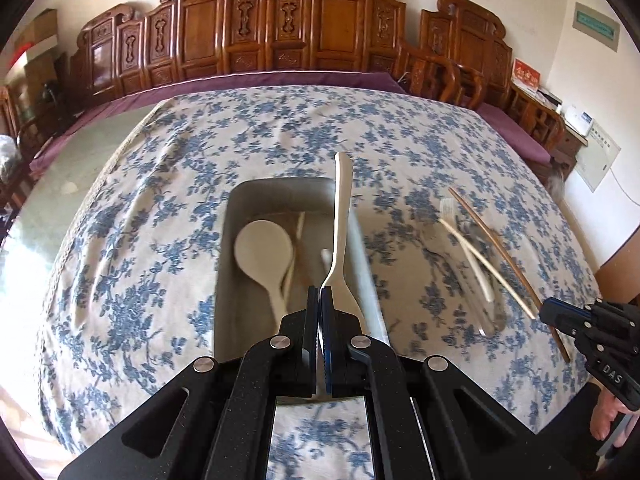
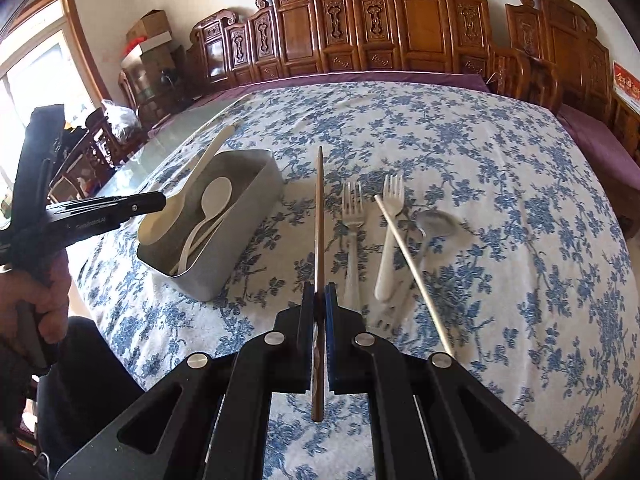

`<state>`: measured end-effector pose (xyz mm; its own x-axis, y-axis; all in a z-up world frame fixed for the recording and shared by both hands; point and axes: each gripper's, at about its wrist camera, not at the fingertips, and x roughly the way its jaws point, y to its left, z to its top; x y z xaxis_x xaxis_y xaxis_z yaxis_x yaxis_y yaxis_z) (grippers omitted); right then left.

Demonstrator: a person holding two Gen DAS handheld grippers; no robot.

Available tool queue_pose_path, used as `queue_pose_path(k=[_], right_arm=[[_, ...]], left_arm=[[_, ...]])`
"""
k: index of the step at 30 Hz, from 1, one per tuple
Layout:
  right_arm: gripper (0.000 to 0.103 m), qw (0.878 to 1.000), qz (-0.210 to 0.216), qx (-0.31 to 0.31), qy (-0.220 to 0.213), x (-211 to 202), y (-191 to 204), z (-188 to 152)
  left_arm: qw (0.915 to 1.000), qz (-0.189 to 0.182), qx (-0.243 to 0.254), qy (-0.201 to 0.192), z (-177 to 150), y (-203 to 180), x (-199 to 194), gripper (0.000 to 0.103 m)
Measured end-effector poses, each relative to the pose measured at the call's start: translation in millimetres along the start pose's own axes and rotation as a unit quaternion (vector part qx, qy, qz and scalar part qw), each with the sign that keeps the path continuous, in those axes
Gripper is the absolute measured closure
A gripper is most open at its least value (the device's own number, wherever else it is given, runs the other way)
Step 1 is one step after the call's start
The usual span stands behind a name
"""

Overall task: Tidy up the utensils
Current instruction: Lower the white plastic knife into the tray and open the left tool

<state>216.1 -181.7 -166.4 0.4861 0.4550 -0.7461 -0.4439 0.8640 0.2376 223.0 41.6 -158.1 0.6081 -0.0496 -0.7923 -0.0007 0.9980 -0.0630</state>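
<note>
My left gripper (image 1: 320, 289) is shut on a white spoon (image 1: 341, 232), held over the grey metal tray (image 1: 224, 280); its handle points away from me. A second white spoon (image 1: 264, 252) and other white utensils lie in the tray. My right gripper (image 2: 319, 286) is shut on a brown chopstick (image 2: 319, 216), held above the cloth right of the tray (image 2: 248, 216). In the right wrist view the left gripper (image 2: 160, 200) holds the spoon (image 2: 168, 208) over the tray's near end. A clear fork (image 2: 352, 220), a white fork (image 2: 390, 236), a pale chopstick (image 2: 412, 268) and a clear spoon (image 2: 434, 224) lie on the cloth.
The table carries a blue floral cloth (image 2: 500, 200). A bare glass strip (image 1: 80, 160) runs along its left side. Carved wooden chairs (image 1: 280, 28) line the far wall. A person's hand (image 2: 44, 300) grips the left tool's handle.
</note>
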Motion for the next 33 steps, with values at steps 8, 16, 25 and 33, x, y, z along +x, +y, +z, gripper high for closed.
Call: queue_pose_path(k=[8,16,25,33], right_arm=[[0.097,1.000,0.007,0.001,0.013,22,11,2],[0.097,1.000,0.010,-0.002,0.024,40,23,11],[0.097,0.999,0.012,-0.011,0.030,54,39,20],[0.096,0.999,0.014,-0.016,0.032,58,52,28]], left_arm=[[0.9999,0.004,0.004,0.010,-7,12,20,0.102],[0.9999,-0.003,0.005,0.015,-17,17,31,0.102],[0.9999,-0.006,0.005,0.015,-20,23,34,0.102],[0.9997,-0.021,0.013,0.007,-16,21,32,0.102]])
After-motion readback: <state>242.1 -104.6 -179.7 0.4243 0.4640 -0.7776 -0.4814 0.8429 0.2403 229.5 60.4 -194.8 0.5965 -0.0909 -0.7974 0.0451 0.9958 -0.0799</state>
